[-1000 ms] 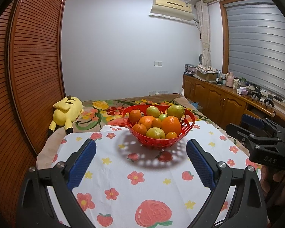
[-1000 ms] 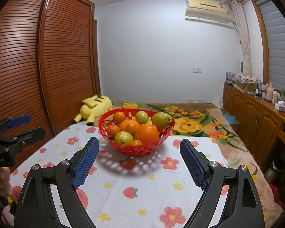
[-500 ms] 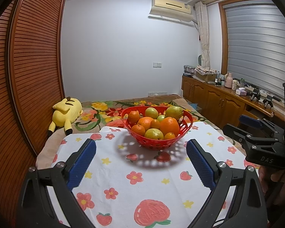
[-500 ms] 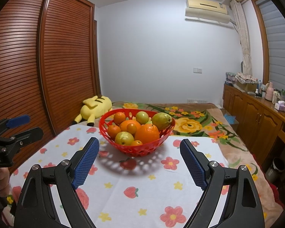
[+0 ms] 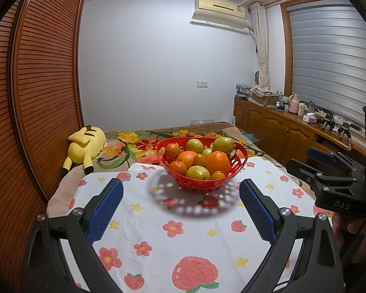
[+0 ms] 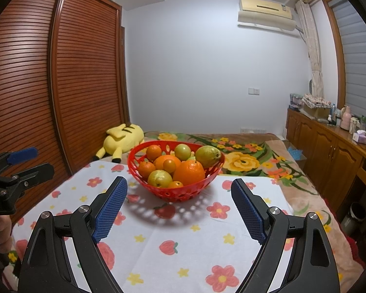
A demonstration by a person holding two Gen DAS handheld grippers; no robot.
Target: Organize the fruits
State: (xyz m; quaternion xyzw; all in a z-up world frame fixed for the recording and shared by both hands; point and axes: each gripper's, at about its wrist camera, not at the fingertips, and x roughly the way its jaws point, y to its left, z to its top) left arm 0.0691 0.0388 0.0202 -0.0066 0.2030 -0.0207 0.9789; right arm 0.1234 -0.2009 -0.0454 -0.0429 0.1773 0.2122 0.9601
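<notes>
A red perforated basket (image 5: 202, 186) (image 6: 180, 194) stands on a white cloth printed with flowers and strawberries (image 5: 188, 241) (image 6: 195, 241). It holds several oranges, small mandarins and green fruits, with a big orange (image 5: 217, 162) (image 6: 189, 172) at the front and a large green fruit (image 5: 223, 145) (image 6: 207, 156) at the right rim. My left gripper (image 5: 180, 184) is open just short of the basket, nothing between its blue pads. My right gripper (image 6: 178, 182) is open the same way. Each shows at the other view's edge, the right gripper (image 5: 305, 161) and the left gripper (image 6: 34, 162).
A yellow plush toy (image 5: 85, 144) (image 6: 122, 139) lies on a flowered blanket (image 6: 244, 161) behind the cloth. A slatted wooden wardrobe (image 6: 61, 85) runs along the left. A wooden sideboard (image 5: 275, 131) with bottles lines the right wall, with a bin (image 6: 355, 217) on the floor beside it.
</notes>
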